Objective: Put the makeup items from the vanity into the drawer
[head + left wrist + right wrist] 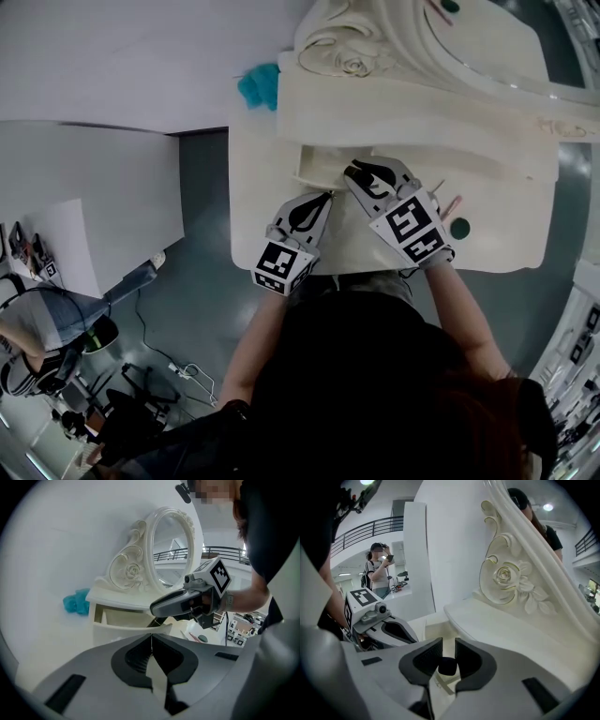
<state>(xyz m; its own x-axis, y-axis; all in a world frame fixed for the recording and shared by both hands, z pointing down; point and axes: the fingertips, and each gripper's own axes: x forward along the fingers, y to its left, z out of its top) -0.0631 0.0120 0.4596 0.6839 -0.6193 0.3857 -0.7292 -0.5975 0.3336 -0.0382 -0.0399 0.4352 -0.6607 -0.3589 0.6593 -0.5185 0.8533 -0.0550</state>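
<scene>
There are two claws, one open drawer (322,167), one mirror (171,550) and three loose things in sight besides the item being carried.

The right claw (448,644) stands narrow, its pads closed on a small black makeup item (447,666). That item shows only in the right gripper view. From the head view the claw's own body covers it, with the claw's tips over the right end of the drawer. The left claw (151,637) has its jaws together with nothing between them, and it sits just beside the right one at the drawer's front.

Only the head view gives the whole desk (497,239). On it, right of the claws, lie one pink stick (453,203) and one dark green round thing (459,228), near each other. One teal lump (260,86) lies off the desk's far left corner; the left gripper view shows it too, left of the drawer.

The right gripper view alone shows a bystander (378,573) in the background.
</scene>
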